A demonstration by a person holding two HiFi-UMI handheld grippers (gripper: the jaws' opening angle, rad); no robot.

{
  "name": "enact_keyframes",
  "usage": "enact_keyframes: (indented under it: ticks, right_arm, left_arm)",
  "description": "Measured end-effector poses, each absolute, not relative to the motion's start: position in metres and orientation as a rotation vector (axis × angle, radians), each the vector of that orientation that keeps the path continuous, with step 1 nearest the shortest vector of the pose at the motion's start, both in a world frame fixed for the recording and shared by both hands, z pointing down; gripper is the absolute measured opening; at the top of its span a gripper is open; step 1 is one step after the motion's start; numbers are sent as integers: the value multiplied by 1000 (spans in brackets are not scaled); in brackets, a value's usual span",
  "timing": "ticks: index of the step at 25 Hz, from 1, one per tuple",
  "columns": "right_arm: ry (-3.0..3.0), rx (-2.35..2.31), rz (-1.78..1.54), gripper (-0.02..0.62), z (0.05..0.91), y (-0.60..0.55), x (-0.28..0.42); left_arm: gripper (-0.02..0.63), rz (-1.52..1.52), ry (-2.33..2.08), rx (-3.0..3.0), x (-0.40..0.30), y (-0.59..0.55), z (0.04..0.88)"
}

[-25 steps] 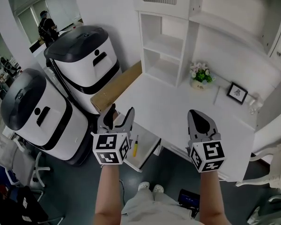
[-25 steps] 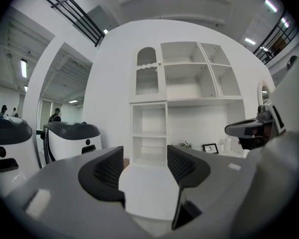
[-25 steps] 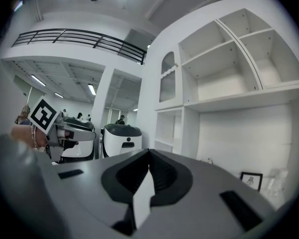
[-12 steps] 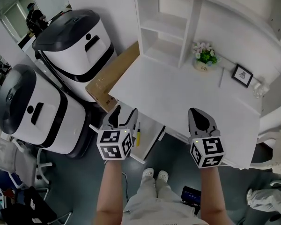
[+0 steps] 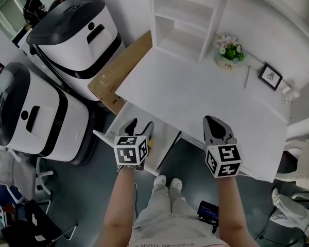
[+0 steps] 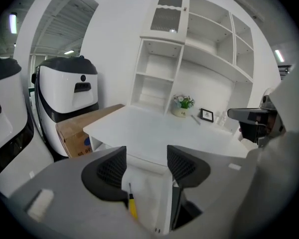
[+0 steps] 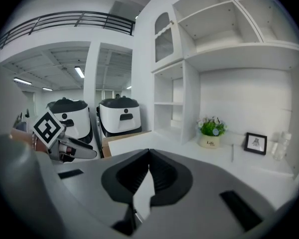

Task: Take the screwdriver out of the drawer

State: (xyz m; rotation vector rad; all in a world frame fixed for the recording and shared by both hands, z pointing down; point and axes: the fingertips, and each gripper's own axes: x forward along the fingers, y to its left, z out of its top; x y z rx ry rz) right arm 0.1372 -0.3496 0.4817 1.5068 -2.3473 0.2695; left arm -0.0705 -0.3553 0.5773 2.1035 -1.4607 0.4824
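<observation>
- My left gripper point(image 6: 147, 166) hangs over the open drawer point(image 5: 165, 138), jaws apart, empty
- The screwdriver point(image 6: 133, 207) lies in the drawer, by my left jaw
- My right gripper point(image 7: 148, 176) hovers at the desk point(image 5: 195, 91) edge, jaws together, empty

A potted flowering plant point(image 5: 229, 50) and a small framed picture point(image 5: 270, 77) stand at the back of a white desk point(image 5: 195, 96), beneath white shelving point(image 5: 181, 22); a cardboard box point(image 5: 118, 73) sits between the desk and a white, black-topped machine point(image 5: 74, 30); a second such machine point(image 5: 28, 117) stands alongside.
</observation>
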Motion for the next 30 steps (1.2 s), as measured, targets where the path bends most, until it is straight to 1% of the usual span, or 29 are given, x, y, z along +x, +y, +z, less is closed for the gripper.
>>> enact_keyframes:
  ticks: [12, 20, 30]
  right_arm:
    - [-2281, 1516, 315, 6, 508, -359, 137]
    - [-2243, 1515, 313, 6, 516, -362, 138]
    - [-2198, 1520, 319, 6, 525, -365, 140]
  left_arm:
    - [259, 625, -1258, 1844, -64, -356, 704]
    - [259, 687, -1191, 1717, -56, -353, 763]
    - [244, 861, -1179, 1551, -62, -344, 836]
